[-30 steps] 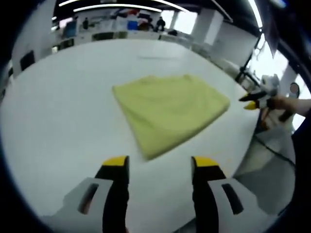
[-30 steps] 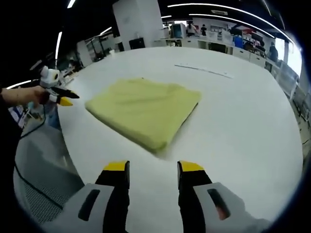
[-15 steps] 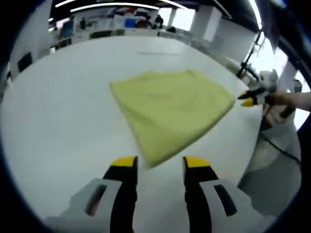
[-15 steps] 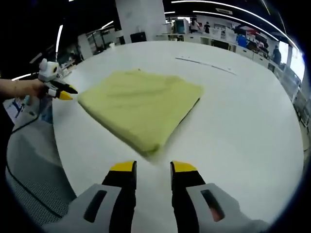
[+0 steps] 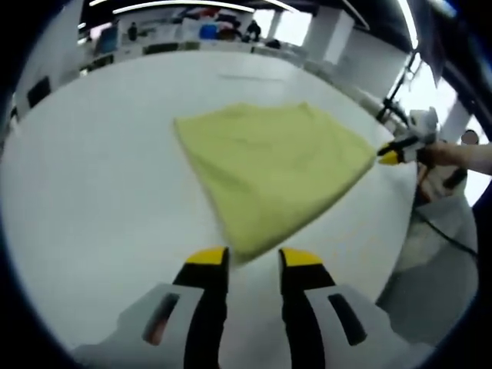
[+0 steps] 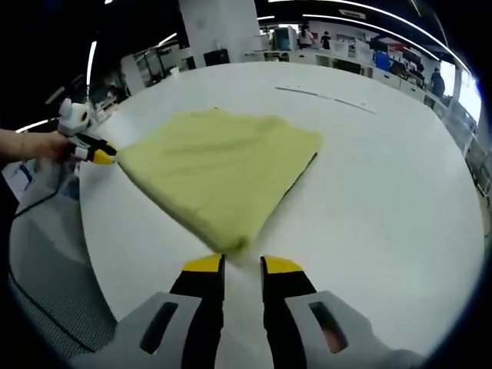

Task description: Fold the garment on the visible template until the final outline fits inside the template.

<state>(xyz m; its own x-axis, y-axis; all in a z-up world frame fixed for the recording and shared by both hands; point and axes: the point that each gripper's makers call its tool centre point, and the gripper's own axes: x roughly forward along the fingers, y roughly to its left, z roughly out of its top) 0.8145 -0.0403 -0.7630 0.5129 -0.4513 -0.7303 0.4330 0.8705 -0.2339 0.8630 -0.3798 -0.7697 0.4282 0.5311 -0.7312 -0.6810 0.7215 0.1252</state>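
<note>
A folded yellow-green garment (image 5: 273, 173) lies flat on a big white table (image 5: 92, 192), filling the middle of the left gripper view, one corner pointing down toward the bottom of the frame. The left gripper (image 5: 254, 255) sits at bottom centre, its yellow-tipped jaws a narrow gap apart right at that near corner; I cannot tell whether the cloth is between them. At the right edge of this view the right gripper (image 5: 390, 157) reaches in, held by a hand (image 5: 453, 156), its tip touching the garment's right corner. In the right gripper view the garment (image 6: 223, 165) spreads across the centre, and the right gripper (image 6: 241, 264) at bottom centre has its jaws nearly together at the nearest corner, grip unclear. The left gripper (image 6: 96, 154) touches the cloth's corner at the left of this frame.
</note>
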